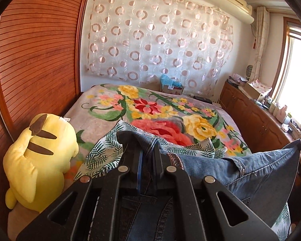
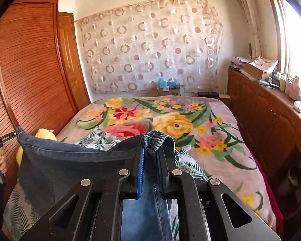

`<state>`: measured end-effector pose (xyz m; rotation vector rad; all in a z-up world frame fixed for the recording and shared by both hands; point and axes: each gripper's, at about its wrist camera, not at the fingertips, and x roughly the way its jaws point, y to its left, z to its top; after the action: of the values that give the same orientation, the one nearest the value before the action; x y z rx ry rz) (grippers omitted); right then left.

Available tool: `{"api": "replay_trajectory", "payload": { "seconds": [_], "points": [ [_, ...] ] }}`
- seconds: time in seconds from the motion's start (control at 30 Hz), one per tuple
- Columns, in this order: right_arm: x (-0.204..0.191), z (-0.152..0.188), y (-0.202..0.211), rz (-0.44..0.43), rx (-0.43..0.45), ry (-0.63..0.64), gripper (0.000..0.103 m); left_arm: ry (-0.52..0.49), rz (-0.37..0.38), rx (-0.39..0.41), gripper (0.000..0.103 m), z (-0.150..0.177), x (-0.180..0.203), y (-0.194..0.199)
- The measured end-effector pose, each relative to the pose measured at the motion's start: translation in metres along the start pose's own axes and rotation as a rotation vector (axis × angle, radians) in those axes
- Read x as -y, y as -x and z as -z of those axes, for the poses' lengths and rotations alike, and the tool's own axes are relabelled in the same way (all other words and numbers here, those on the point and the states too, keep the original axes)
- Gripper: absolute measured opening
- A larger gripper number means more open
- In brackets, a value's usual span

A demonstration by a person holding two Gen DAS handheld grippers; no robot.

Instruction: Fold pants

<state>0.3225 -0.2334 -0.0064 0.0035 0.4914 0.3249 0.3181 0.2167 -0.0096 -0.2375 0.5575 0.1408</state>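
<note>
This is a bedroom in a home. A bed (image 2: 220,132) with a floral blanket (image 1: 156,108) fills the middle of the room, and a yellow plush toy (image 1: 40,160) sits at its left edge. A louvred wooden wardrobe (image 2: 30,70) stands along the left wall. A sheer curtain (image 1: 158,38) with ring patterns hangs on the far wall, with an air conditioner (image 1: 230,2) mounted above it. Low wooden cabinets (image 2: 266,116) under a bright window (image 1: 299,76) carry boxes, bottles and other household clutter.
</note>
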Motion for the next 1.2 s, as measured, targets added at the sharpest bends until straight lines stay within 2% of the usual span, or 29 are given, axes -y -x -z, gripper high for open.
{"api": "replay_trajectory", "payload": {
  "seconds": [0.43,0.53,0.57,0.6,0.73,0.77,0.8,0.9,0.93,1.07,1.2],
  "points": [
    [-0.023,-0.02,-0.054,0.075,-0.112,0.038,0.012,-0.028,-0.018,-0.077,0.009,0.009,-0.004,-0.028],
    [-0.023,-0.028,-0.06,0.079,-0.123,0.039,0.012,-0.035,-0.029,-0.097,0.019,0.009,-0.004,-0.028],
    [-0.024,-0.029,-0.061,0.081,-0.126,0.039,0.012,-0.04,-0.034,-0.103,0.026,0.011,-0.004,-0.026],
    [-0.022,-0.03,-0.062,0.08,-0.128,0.041,0.012,-0.042,-0.04,-0.106,0.038,0.012,-0.004,-0.026],
    [-0.02,-0.03,-0.064,0.084,-0.136,0.05,0.012,-0.06,-0.039,-0.111,0.061,0.024,-0.002,-0.018],
    [-0.019,-0.031,-0.064,0.082,-0.138,0.052,0.012,-0.064,-0.038,-0.115,0.077,0.026,-0.001,-0.017],
    [-0.018,-0.03,-0.065,0.08,-0.139,0.05,0.012,-0.065,-0.03,-0.116,0.079,0.029,0.0,-0.015],
    [-0.014,-0.031,-0.063,0.064,-0.15,0.033,0.013,-0.071,0.006,-0.136,0.079,0.035,0.006,-0.01],
    [-0.013,-0.03,-0.065,0.062,-0.154,0.03,0.02,-0.076,0.007,-0.136,0.08,0.037,0.008,-0.008],
    [-0.011,-0.032,-0.058,0.065,-0.151,0.025,0.03,-0.088,-0.015,-0.098,0.08,0.038,0.014,0.007],
    [-0.008,-0.027,-0.045,0.055,-0.149,0.015,0.042,-0.09,0.006,-0.11,0.08,0.044,0.018,0.014]
  ]
}}
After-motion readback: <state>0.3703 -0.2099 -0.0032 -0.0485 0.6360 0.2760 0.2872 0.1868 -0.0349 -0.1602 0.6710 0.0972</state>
